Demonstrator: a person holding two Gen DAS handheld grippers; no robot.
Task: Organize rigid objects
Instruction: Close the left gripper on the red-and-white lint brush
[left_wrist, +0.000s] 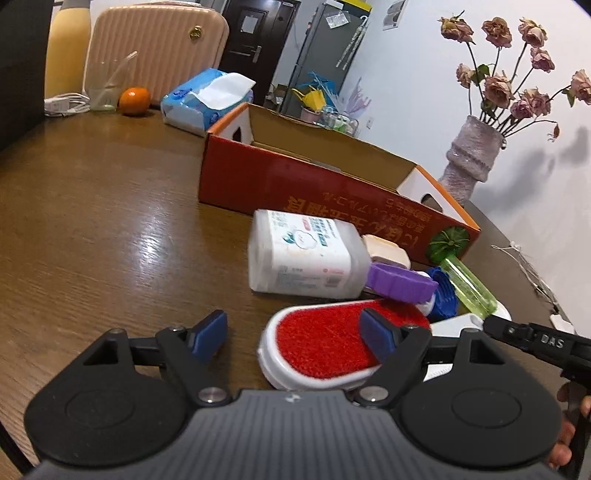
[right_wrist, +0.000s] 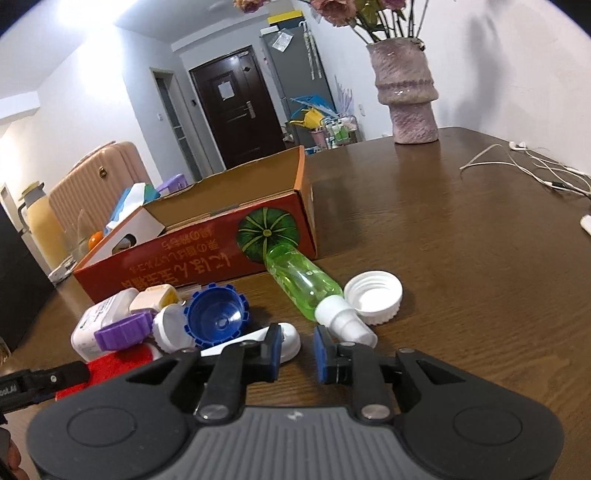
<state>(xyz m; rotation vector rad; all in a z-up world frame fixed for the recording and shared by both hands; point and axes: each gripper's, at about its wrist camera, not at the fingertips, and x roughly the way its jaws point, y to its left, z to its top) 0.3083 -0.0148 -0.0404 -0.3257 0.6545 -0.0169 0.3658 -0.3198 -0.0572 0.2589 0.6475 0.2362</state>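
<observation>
A pile of rigid objects lies in front of an open orange cardboard box (left_wrist: 280, 181) (right_wrist: 207, 254). It holds a red-faced lint brush (left_wrist: 325, 343), a white bottle (left_wrist: 306, 254) (right_wrist: 96, 321), a purple cap (left_wrist: 399, 282) (right_wrist: 122, 334), a blue cap (right_wrist: 218, 314), a green spray bottle (right_wrist: 306, 284) (left_wrist: 469, 282) and a white lid (right_wrist: 373, 291). My left gripper (left_wrist: 295, 336) is open, its right finger over the brush's red face. My right gripper (right_wrist: 297, 350) is open with a narrow gap and empty, just short of the spray bottle's white nozzle.
A vase of dried roses (left_wrist: 472, 155) (right_wrist: 406, 92) stands at the far right of the wooden table (left_wrist: 92, 221). A tissue pack (left_wrist: 203, 99), an orange (left_wrist: 135, 100), a glass (left_wrist: 105, 88) and a pink case (left_wrist: 155, 51) are at the back left. White earphone cables (right_wrist: 532, 166) lie right.
</observation>
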